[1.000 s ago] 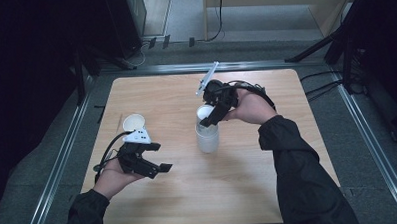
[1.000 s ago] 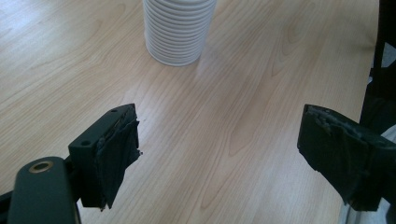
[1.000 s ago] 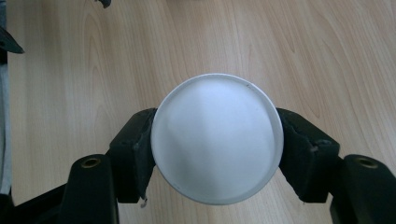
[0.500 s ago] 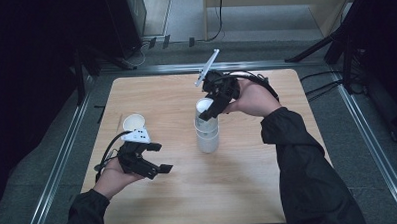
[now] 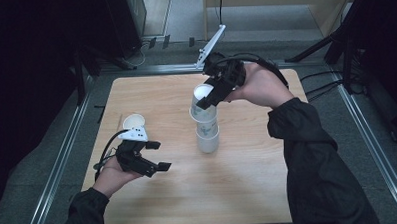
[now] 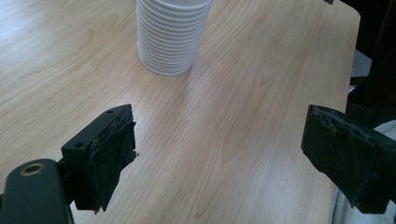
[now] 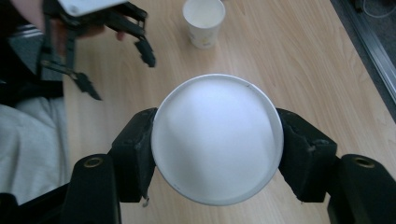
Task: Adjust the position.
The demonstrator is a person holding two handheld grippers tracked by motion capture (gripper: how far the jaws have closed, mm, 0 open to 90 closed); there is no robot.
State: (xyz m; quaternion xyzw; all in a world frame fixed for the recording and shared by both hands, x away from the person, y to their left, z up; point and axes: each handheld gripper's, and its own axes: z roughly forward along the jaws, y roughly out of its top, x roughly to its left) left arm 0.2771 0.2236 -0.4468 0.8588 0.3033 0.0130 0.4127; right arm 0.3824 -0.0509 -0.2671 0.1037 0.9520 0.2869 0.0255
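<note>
A stack of white paper cups [image 5: 208,137] stands at the middle of the wooden table [image 5: 269,189]. My right gripper [image 5: 206,98] is shut on the top cup [image 5: 200,111] and holds it just above the stack. Its jaws have just been closing, and in the right gripper view they press both sides of the cup's rim [image 7: 217,137]. My left gripper [image 5: 159,155] rests low at the front left. It is open after just widening, with bare wood between its jaws [image 6: 219,158] and the stack [image 6: 170,37] beyond them.
A single white cup [image 5: 133,123] stands upright on the table's left side, just behind the left gripper; it is also in the right gripper view [image 7: 204,21]. Metal rails [image 5: 63,161] border the table. The person's dark sleeves reach in from the front.
The right gripper has risen with the cup, lifting it up off the stack. The left hand has stayed where it was.
</note>
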